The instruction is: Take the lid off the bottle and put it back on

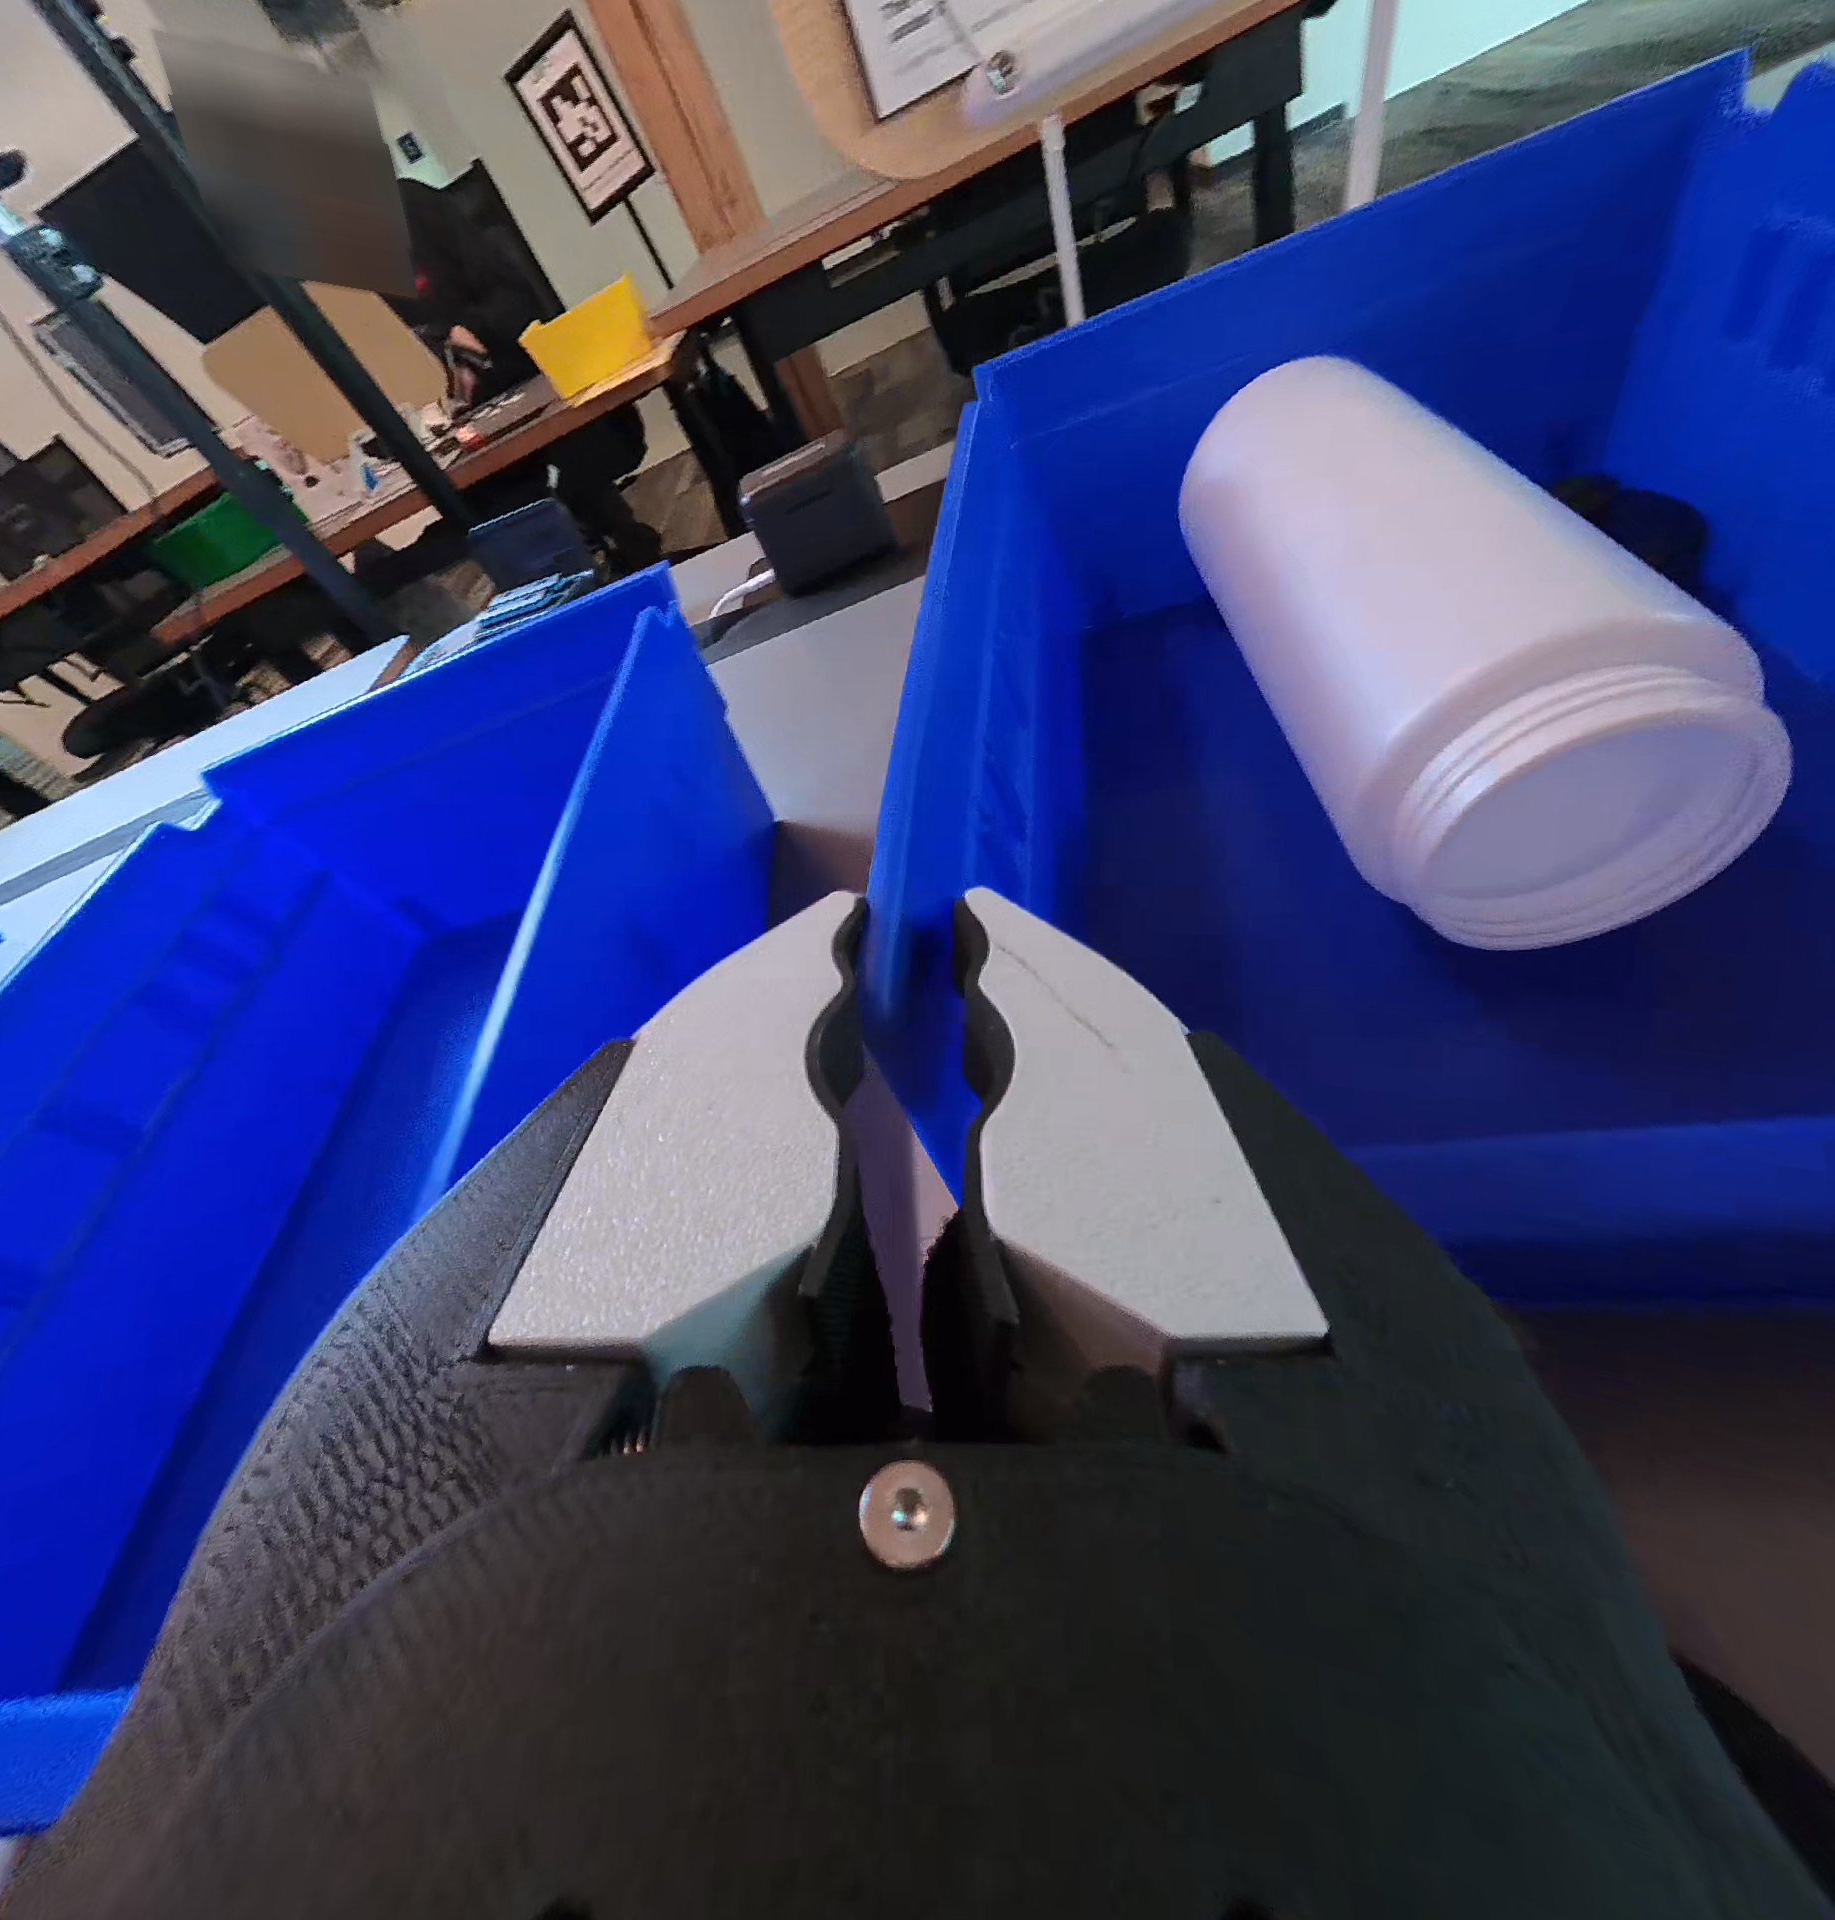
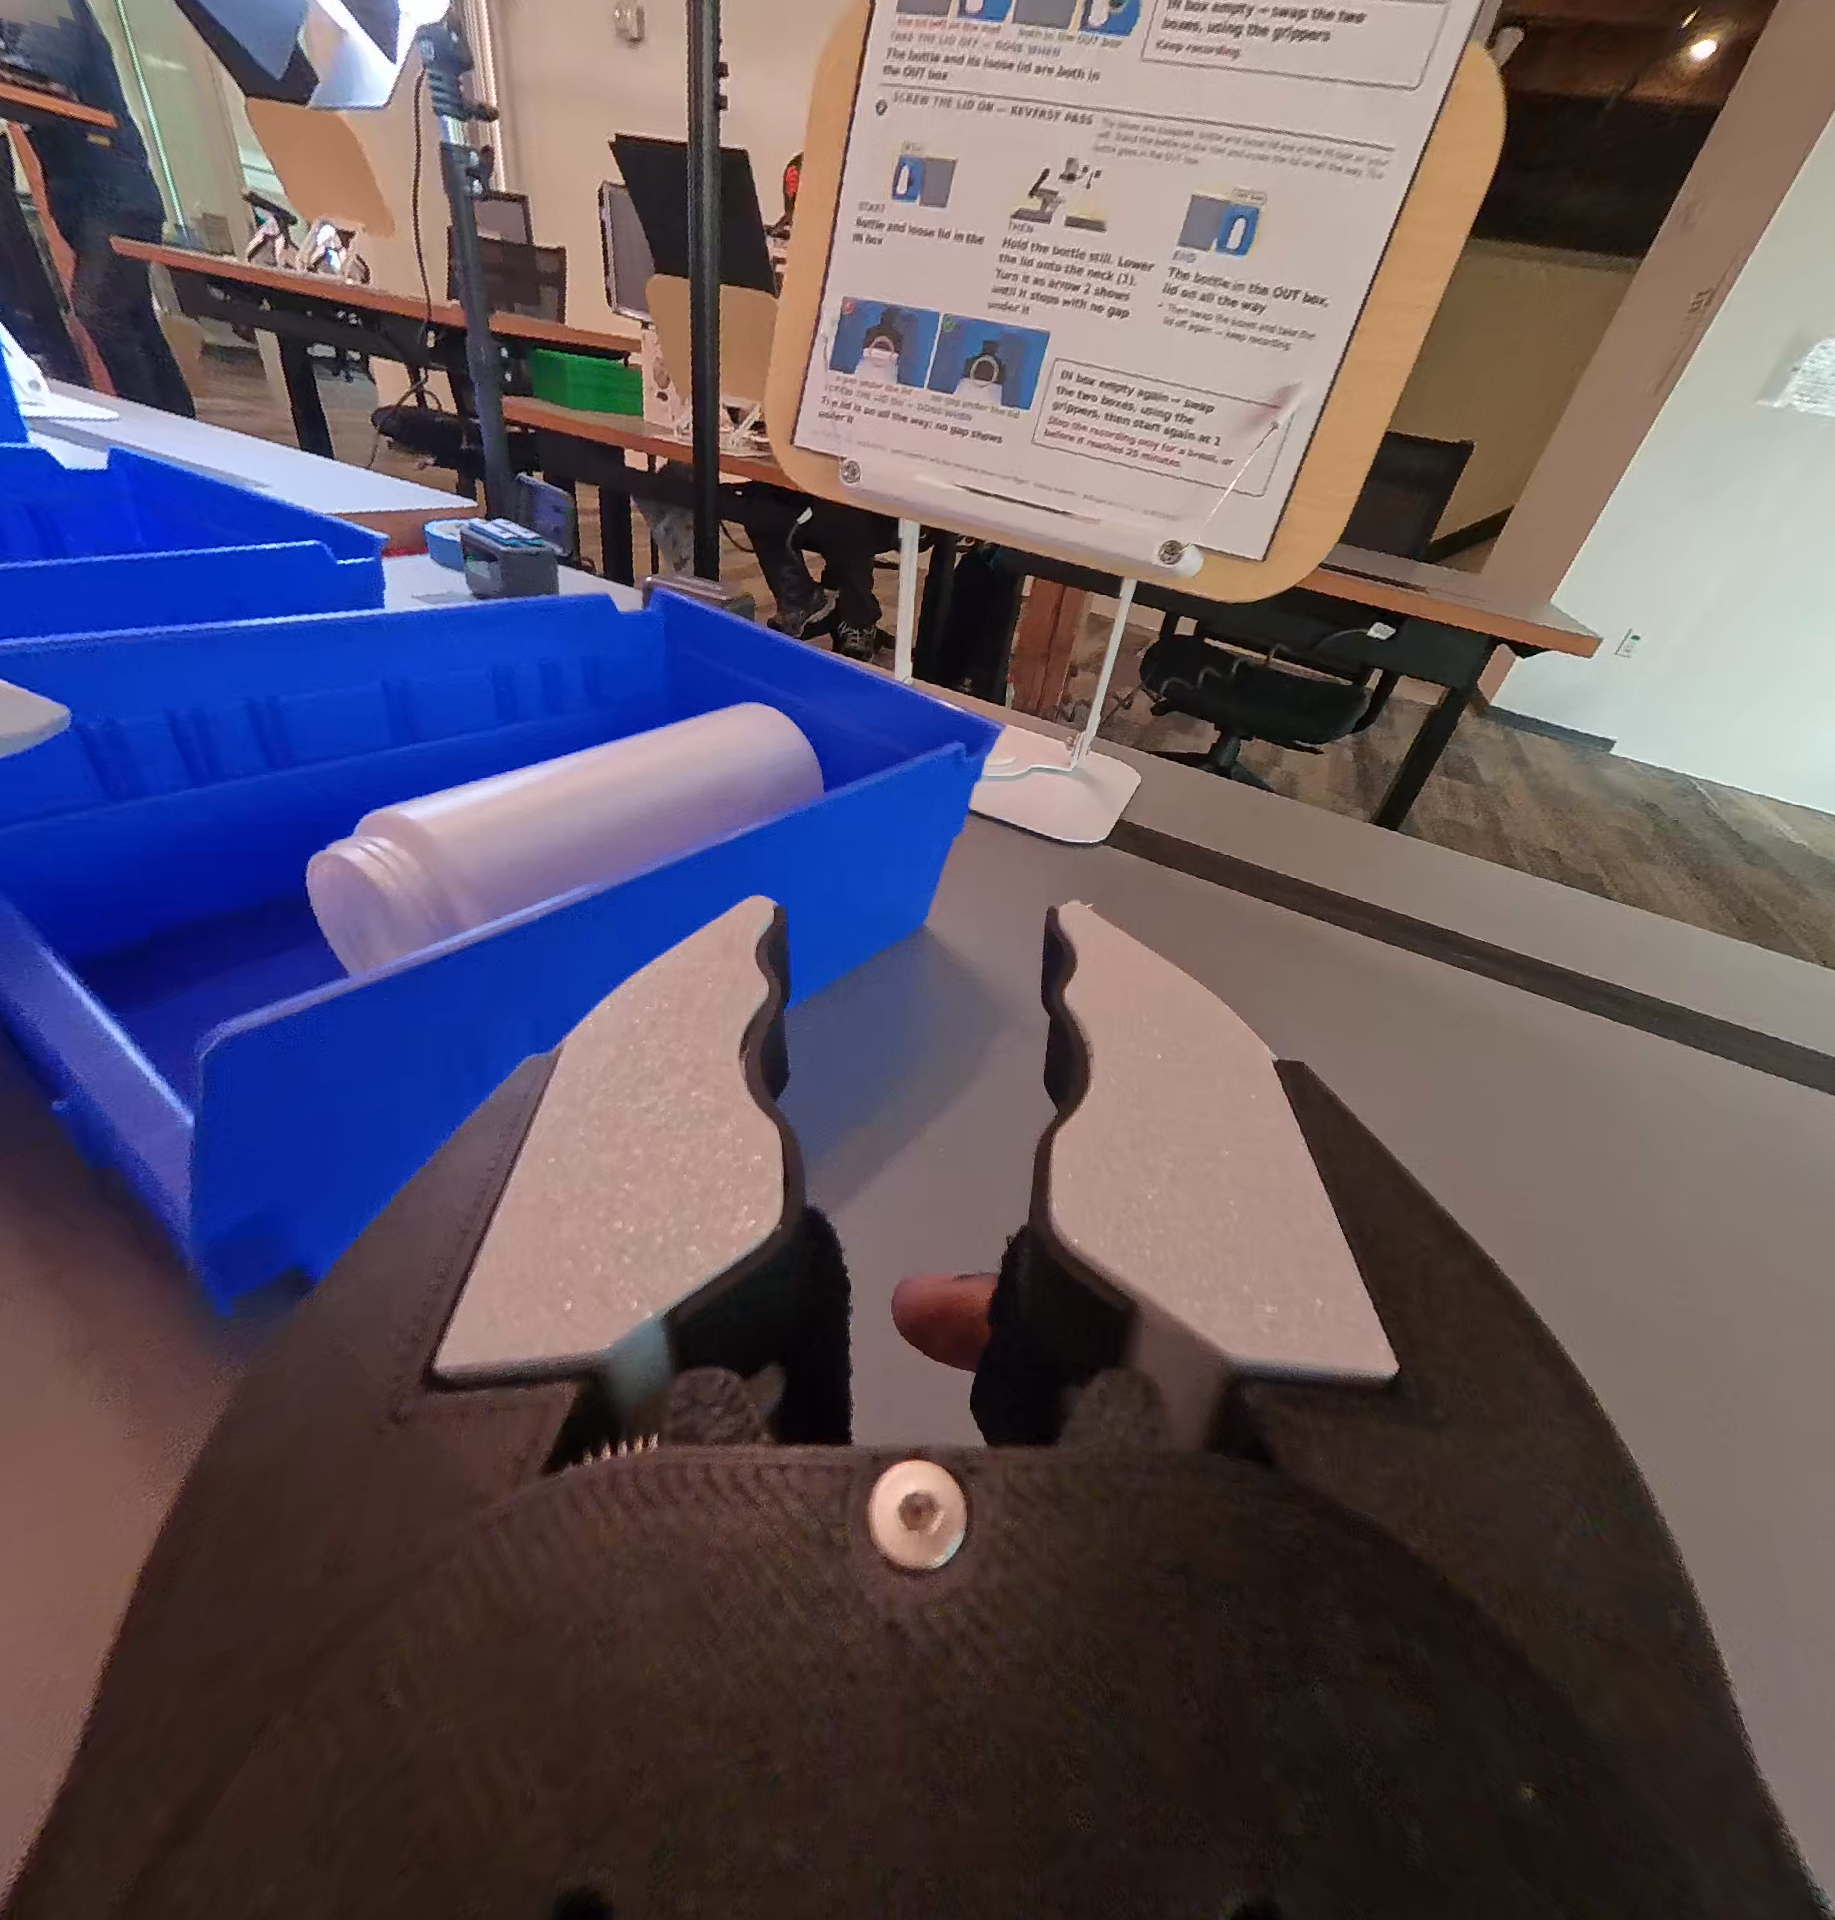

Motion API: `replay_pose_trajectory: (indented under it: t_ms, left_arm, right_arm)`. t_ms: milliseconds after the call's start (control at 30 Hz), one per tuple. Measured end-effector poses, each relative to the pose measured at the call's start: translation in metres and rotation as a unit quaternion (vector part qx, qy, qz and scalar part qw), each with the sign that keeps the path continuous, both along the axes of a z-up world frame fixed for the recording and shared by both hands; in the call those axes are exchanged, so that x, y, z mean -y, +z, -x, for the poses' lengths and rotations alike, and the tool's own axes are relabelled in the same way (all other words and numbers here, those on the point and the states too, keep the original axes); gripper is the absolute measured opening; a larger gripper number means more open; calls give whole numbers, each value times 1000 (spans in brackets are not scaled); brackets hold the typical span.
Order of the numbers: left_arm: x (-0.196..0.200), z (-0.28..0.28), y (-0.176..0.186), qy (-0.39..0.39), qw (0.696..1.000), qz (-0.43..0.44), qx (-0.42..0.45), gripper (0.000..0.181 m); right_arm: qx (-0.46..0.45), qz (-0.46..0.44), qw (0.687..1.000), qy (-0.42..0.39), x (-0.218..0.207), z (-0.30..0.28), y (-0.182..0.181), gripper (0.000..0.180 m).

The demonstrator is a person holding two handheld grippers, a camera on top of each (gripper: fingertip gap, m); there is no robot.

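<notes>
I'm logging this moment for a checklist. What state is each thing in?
Bottle: lying on its side in the right blue bin, lid off, threads bare.
Left hand-held gripper: shut on that bin's side wall.
Right hand-held gripper: open, empty, over the grey table.
Left blue bin: nothing seen inside.
Dark thing behind the bottle: possibly the lid; cannot tell.

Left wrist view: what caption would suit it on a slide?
Left gripper pinching a blue bin's wall; a lidless white bottle lies inside.
</notes>
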State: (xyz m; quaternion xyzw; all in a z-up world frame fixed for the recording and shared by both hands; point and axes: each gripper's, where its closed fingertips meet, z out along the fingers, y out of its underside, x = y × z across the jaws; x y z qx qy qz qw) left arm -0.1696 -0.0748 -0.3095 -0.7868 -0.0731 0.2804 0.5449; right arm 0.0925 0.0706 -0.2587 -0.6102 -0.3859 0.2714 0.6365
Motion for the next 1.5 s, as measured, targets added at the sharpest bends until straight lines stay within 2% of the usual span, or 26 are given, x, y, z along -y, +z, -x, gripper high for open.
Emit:
replay_pose_trajectory:
  t_ms: [267, 300, 333, 433, 533, 600, 667, 800, 867, 1000, 1067, 1133, 1333, 1367, 1433, 1500]
  left_arm:
    - [14, 19, 1, 40, 999, 5, -21, 16]
    - [14, 16, 2, 32, 999, 0, -19, 18]
    - [15, 12, 6, 18, 1000, -13, -13, 29]
    - [21, -8, 26, -53, 993, -84, 58, 51]
    - [44, -19, 67, -138, 965, -184, 124, 54]
    - [75, 5, 95, -129, 949, -255, 135, 54]
    - [116, 55, 106, -49, 947, -296, 118, 55]
    - [204, 159, 78, 155, 938, -302, 77, 69]
    - [227, 190, 48, 194, 935, -281, 98, 72]
    - [203, 196, 1, 102, 950, -218, 198, 72]
    - [194, 189, 1, 66, 952, -210, 213, 43]
    - [202, 190, -4, 94, 957, -187, 202, 7]
    - [214, 155, -6, 81, 967, -156, 186, 5]
    - [213, 152, -5, 73, 970, -149, 177, 15]
    - [208, 150, -4, 48, 976, -139, 158, 47]
    - [203, 151, -8, 42, 978, -126, 160, 46]
  right_arm:
    - [10, -3, 1000, 6, 4, 6, -3, 47]
    - [9, -4, 1000, 10, 6, 7, -2, 47]
    - [6, -7, 1000, 17, 8, 9, -1, 48]
    - [-15, -15, 998, 62, 26, 23, 7, 54]
    - [-38, -36, 988, 144, 61, 47, 17, 61]
    - [-37, -57, 976, 206, 92, 64, 21, 61]
    - [-23, -74, 963, 260, 123, 82, 19, 61]
    - [26, -63, 934, 350, 181, 121, 3, 57]
    - [44, -41, 921, 386, 207, 142, -5, 56]
    - [105, 8, 898, 428, 246, 186, -31, 57]
    - [133, 27, 889, 438, 259, 203, -43, 59]
    - [140, 52, 886, 439, 268, 218, -49, 60]
    - [169, 87, 910, 368, 253, 253, -73, 62]
    - [176, 91, 912, 359, 251, 255, -75, 62]
    - [176, 88, 916, 348, 247, 260, -73, 59]
    - [179, 81, 920, 338, 244, 264, -73, 55]
